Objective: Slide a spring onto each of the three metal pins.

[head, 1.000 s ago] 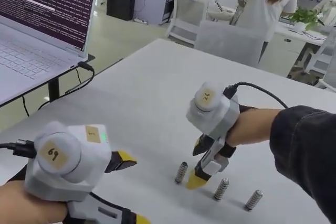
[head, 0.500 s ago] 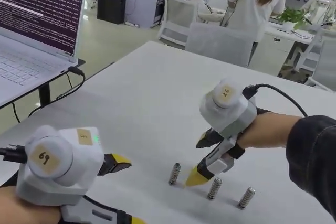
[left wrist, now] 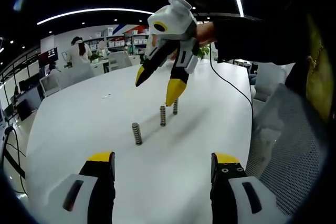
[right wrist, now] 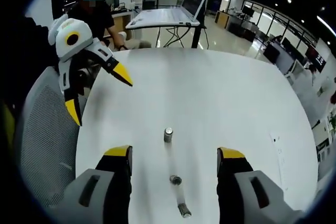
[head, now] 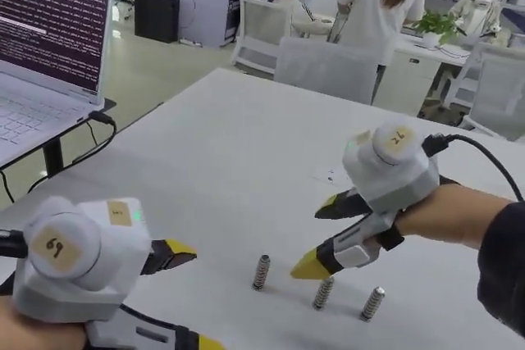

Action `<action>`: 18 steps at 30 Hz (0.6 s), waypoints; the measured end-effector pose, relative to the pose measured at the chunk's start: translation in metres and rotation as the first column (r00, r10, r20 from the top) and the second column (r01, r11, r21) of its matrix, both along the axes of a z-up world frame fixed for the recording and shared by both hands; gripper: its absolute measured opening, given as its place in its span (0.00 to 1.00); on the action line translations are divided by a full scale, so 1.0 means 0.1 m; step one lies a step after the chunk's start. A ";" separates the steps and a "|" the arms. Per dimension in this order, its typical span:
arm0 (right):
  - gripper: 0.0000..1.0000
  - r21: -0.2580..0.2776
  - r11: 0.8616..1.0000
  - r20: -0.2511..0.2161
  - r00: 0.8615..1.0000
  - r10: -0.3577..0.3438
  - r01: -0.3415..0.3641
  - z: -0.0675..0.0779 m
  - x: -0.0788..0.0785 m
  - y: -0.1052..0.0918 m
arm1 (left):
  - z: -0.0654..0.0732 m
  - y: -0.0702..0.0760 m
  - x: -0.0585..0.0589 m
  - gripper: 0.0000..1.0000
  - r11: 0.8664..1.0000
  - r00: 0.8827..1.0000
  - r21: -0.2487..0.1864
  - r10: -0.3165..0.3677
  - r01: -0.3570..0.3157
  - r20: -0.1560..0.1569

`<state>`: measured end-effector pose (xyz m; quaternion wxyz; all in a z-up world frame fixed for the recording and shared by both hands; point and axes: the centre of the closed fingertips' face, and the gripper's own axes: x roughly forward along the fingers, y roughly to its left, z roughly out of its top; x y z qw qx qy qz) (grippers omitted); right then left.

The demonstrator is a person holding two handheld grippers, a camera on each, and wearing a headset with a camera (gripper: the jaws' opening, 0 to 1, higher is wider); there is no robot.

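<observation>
Three short metal springs stand upright in a row on the white table (head: 221, 145): left spring (head: 261, 271), middle spring (head: 323, 293), right spring (head: 372, 303). Each seems to sit on a pin, though the pins are hidden. My right gripper (head: 313, 237) hovers open just above and behind the middle spring, with nothing between its yellow-tipped jaws. In its own view the right gripper (right wrist: 174, 153) looks down the row, nearest spring (right wrist: 184, 211). My left gripper (head: 195, 297) stands open and empty at the near left, apart from the springs. The left gripper (left wrist: 163, 158) faces the left spring (left wrist: 137, 133).
An open laptop (head: 49, 47) sits on a stand off the table's left edge. Chairs (head: 328, 67) stand at the far edge, with people at desks beyond. A mesh chair (right wrist: 37, 145) is close to the near edge. A small slip (head: 332, 175) lies on the table.
The right gripper has lifted slightly and drawn back to the right, away from between the left and middle springs. The head camera has shifted. The left gripper has held still.
</observation>
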<state>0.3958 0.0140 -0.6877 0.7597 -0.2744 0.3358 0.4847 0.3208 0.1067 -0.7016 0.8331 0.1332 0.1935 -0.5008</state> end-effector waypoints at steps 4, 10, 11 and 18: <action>0.65 0.040 0.999 0.019 0.999 -0.031 0.030 0.08 -0.04 -0.05 | 0.02 -0.01 0.00 0.71 1.000 1.000 -0.002 -0.002 0.002 0.001; 0.67 0.129 0.988 0.052 0.994 -0.096 0.089 0.26 -0.11 -0.14 | 0.04 -0.03 -0.01 0.72 1.000 1.000 -0.006 -0.003 0.003 0.001; 0.68 0.134 0.986 0.063 0.992 -0.106 0.097 0.28 -0.13 -0.17 | 0.05 -0.03 -0.01 0.72 1.000 1.000 -0.007 -0.003 0.003 0.003; 0.69 0.193 0.968 0.095 0.979 -0.182 0.162 0.40 -0.23 -0.36 | 0.08 -0.04 -0.01 0.72 1.000 1.000 -0.016 -0.002 0.002 0.001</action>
